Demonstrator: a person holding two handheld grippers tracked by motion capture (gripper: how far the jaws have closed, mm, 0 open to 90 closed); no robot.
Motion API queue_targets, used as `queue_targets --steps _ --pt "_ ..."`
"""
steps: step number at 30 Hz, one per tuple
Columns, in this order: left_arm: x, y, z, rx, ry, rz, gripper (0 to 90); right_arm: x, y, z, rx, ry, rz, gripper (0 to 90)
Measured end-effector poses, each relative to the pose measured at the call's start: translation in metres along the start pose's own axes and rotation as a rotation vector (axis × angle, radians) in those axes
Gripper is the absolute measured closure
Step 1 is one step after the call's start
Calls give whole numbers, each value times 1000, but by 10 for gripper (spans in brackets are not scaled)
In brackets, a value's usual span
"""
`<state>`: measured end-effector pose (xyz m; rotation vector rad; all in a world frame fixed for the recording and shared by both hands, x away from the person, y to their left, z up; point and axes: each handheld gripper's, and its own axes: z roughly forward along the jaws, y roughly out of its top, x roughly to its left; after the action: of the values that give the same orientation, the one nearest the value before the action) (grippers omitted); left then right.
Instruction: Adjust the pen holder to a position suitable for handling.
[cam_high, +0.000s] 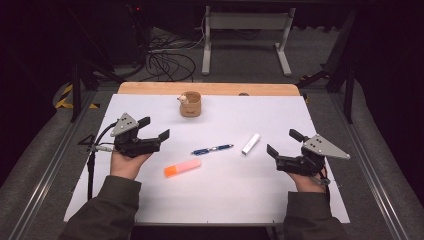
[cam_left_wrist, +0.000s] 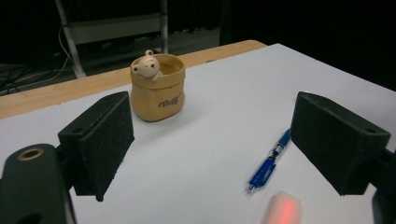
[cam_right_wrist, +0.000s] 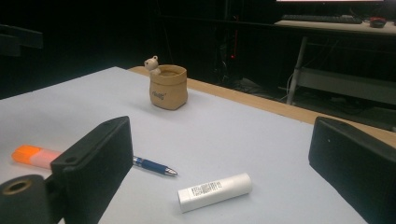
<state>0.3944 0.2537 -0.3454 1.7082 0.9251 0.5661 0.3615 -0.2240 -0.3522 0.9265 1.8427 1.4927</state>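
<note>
Blue pen lies between both open tongs.

High view: left tongs and right tongs held over the white table, jaws apart, nothing between them. Between the tongs lie an orange highlighter, blue pen and white tube. Tan bear cup stands near the far edge.
</note>
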Motion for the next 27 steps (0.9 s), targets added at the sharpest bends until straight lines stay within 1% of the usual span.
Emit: queue_targets --steps 1,3,5,8,9,15,18,20,22,24,27 --pt "0 0 2 1 1 -8 146 0 0 0 -1 2 0 71" --pt "2 1 8 6 11 -9 153 0 0 0 -2 3 0 71" --pt "3 2 13 19 21 0 158 0 0 0 0 2 0 71" --pt "3 3 22 37 25 -6 164 0 0 0 -2 3 -4 71" --pt "2 4 24 41 22 -2 164 0 0 0 -2 3 -4 71" --pt "0 11 37 51 40 25 177 1 0 2 7 6 -10 71" --pt "0 15 43 52 40 13 186 2 0 2 5 8 -15 72" --pt "0 16 46 39 40 -8 192 2 1 2 5 8 -15 72" --pt "1 17 50 35 50 -22 209 1 0 2 3 9 -11 72" --pt "3 18 54 35 75 -17 219 0 0 2 3 7 -10 72" --pt "5 19 59 36 89 -29 230 0 0 1 5 4 -7 72"
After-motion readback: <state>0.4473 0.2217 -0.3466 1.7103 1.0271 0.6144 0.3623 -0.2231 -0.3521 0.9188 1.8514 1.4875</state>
